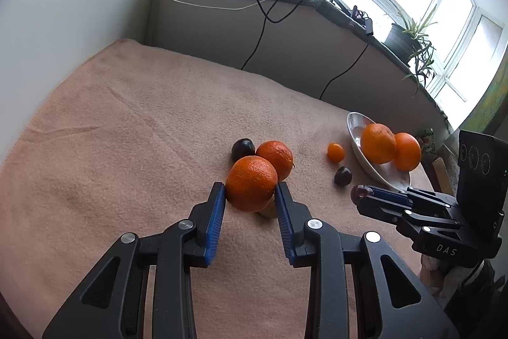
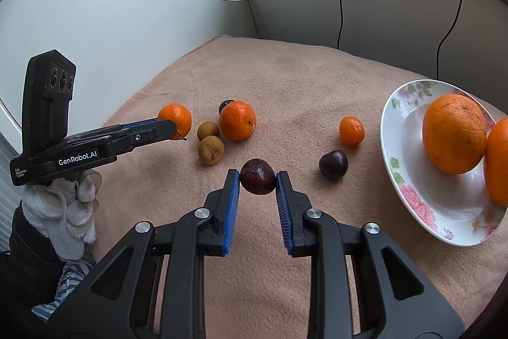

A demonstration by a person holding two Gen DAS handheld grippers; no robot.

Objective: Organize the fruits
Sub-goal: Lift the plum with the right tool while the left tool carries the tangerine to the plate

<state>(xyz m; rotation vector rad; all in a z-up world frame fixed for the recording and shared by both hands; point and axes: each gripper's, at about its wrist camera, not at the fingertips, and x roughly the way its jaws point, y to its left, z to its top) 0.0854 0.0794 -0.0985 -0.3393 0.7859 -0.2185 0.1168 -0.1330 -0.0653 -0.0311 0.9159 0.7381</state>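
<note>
Fingers of the left gripper [image 1: 250,191] pinch a mandarin [image 1: 251,183] just above the pink blanket [image 1: 127,132]; the right gripper [image 2: 257,178] clamps a dark plum [image 2: 257,176] likewise. Beyond lie two brown longans [image 2: 210,142], another mandarin [image 2: 237,120], a second plum [image 2: 333,164] and a kumquat [image 2: 351,131]. Two oranges [image 2: 454,137] sit in the floral plate [image 2: 409,186] at right.

The tabletop is covered by a matt, napped peach cloth [image 2: 301,78]. The plate [image 2: 409,189] is glossy glazed ceramic with a floral print. The tangerine [image 1: 250,182] has dimpled, semi-gloss peel; the plum [image 2: 257,176] is smooth, slightly glossy. Each hand-held gripper [image 2: 257,177] is matt black plastic with ribbed blue pads [image 2: 232,205] and bright metal pins.
</note>
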